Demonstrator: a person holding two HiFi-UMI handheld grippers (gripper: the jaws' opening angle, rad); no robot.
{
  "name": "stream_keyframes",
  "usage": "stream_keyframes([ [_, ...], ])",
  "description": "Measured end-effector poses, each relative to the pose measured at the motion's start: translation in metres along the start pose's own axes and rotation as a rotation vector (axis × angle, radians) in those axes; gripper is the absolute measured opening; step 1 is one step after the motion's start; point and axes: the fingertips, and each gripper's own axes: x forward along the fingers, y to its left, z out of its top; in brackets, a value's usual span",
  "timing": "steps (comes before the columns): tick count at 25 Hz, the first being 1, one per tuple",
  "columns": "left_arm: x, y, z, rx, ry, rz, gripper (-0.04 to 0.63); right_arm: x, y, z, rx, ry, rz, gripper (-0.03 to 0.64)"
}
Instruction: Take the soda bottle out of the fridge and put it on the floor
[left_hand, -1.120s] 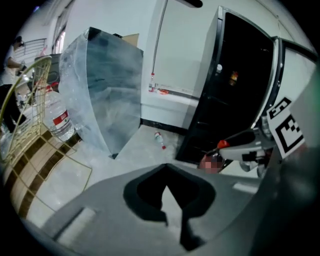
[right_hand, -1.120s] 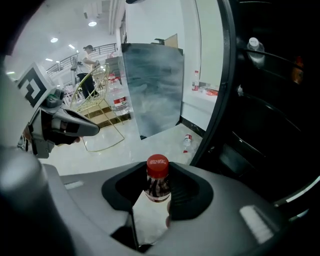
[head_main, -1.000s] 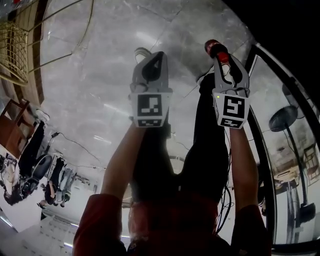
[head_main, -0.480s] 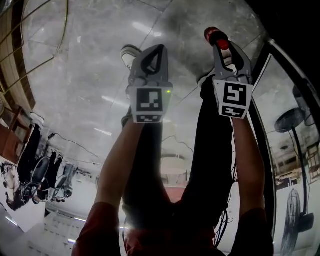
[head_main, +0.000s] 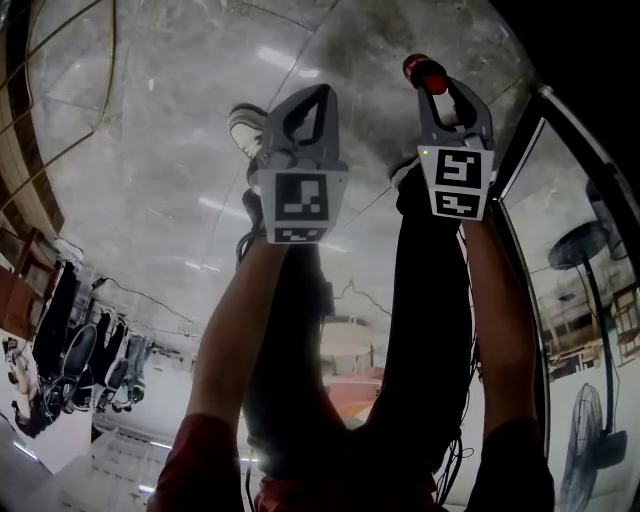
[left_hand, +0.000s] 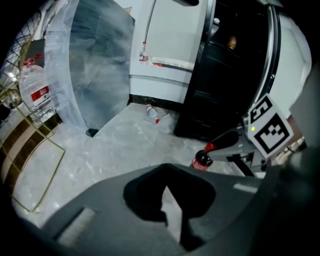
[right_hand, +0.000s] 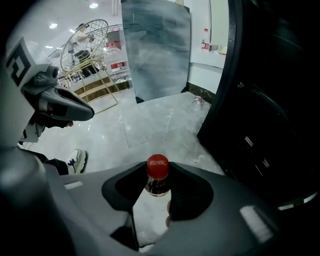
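The soda bottle (right_hand: 158, 177), dark with a red cap, sits between the jaws of my right gripper (right_hand: 152, 200), which is shut on it just below the cap. In the head view the right gripper (head_main: 440, 95) reaches forward over the marble floor with the bottle's cap (head_main: 424, 72) at its tips. From the left gripper view the bottle (left_hand: 201, 161) hangs upright under the right gripper (left_hand: 222, 142); its base is hidden. My left gripper (head_main: 320, 95) is held beside it, shut and empty. The black fridge (left_hand: 225, 75) stands open behind.
A clear bottle (left_hand: 152, 112) lies on the floor by the fridge's foot. A grey marble panel (left_hand: 95, 65) and a gold wire rack with a water jug (left_hand: 35, 90) stand to the left. The person's legs and a shoe (head_main: 245, 125) are below the grippers.
Both grippers have moved a little farther forward in the head view, the right one more so. The bottle stays gripped. The gold rack has slid out of the head view at left.
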Motion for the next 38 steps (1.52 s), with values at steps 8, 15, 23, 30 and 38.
stream_keyframes([
  [8, 0.013, 0.005, 0.003, 0.015, 0.008, -0.01, 0.0, 0.039, -0.011, 0.015, -0.008, 0.019, -0.001, 0.132],
  [15, 0.014, 0.003, 0.002, -0.013, 0.009, 0.008, 0.0, 0.054, -0.014, 0.015, -0.039, 0.033, -0.003, 0.133],
  [23, 0.014, 0.004, 0.002, -0.037, 0.012, 0.018, 0.0, 0.055, -0.015, -0.004, 0.029, 0.093, -0.014, 0.144],
  [30, 0.008, 0.003, 0.0, -0.023, 0.015, 0.018, 0.0, 0.047, -0.003, -0.018, 0.066, 0.133, 0.024, 0.181],
  [38, -0.012, -0.009, 0.009, 0.0, 0.037, 0.014, 0.0, 0.013, 0.008, -0.023, 0.086, 0.159, 0.05, 0.181],
])
